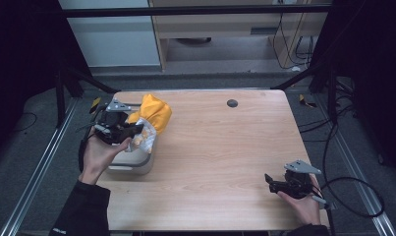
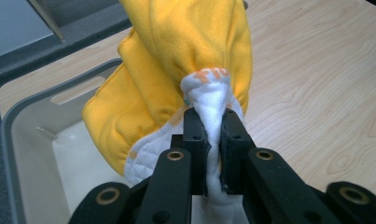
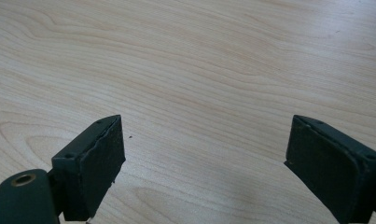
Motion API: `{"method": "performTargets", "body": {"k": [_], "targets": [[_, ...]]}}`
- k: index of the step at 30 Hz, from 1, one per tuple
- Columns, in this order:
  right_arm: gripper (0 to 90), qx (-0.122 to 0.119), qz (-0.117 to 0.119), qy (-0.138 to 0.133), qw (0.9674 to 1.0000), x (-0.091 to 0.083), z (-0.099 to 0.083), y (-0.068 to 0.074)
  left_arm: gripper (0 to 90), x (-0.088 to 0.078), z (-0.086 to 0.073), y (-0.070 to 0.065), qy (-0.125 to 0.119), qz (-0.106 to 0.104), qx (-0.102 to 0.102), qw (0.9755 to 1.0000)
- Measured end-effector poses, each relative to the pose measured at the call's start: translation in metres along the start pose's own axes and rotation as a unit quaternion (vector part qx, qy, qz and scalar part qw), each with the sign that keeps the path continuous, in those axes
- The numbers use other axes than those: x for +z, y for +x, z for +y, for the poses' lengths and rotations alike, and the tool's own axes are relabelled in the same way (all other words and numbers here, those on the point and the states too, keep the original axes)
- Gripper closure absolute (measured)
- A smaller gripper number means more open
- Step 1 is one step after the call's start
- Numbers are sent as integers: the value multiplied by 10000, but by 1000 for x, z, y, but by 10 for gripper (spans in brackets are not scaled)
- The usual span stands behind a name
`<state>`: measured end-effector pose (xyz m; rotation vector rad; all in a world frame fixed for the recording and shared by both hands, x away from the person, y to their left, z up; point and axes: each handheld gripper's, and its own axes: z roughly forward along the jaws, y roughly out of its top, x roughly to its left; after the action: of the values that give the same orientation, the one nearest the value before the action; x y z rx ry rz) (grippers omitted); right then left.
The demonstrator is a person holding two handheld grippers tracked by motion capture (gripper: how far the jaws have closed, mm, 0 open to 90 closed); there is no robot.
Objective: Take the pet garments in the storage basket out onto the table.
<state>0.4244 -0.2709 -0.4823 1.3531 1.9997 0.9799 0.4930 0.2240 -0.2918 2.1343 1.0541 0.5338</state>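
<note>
High view: left gripper clamped on yellow cloth, held over grey bin at table's far left. Right gripper low at near right, well apart.
Left gripper view: white cloth fold pinched between jaws, above bin.
Right gripper view: jaws wide, nothing between, bare table beneath.

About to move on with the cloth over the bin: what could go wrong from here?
The left gripper pinches only a thin white fold of the cloth; the yellow bulk hangs free and may slip out. Part of it drapes past the bin rim toward the table, so it could land outside or snag the rim.
</note>
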Motion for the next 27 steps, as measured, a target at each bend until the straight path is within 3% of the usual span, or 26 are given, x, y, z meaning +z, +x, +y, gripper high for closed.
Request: {"method": "performTargets", "body": {"k": [12, 20, 27], "targets": [[114, 4, -33, -11, 10000, 0, 0, 0, 831, 10, 16, -29, -56, -311, 258, 9992], [116, -32, -49, -4, 10000, 0, 0, -1, 831, 21, 22, -49, 76, -461, 557, 9974], [117, -24, -54, -17, 10000, -1, 0, -1, 831, 31, 24, -62, 153, -600, 676, 9958]]}}
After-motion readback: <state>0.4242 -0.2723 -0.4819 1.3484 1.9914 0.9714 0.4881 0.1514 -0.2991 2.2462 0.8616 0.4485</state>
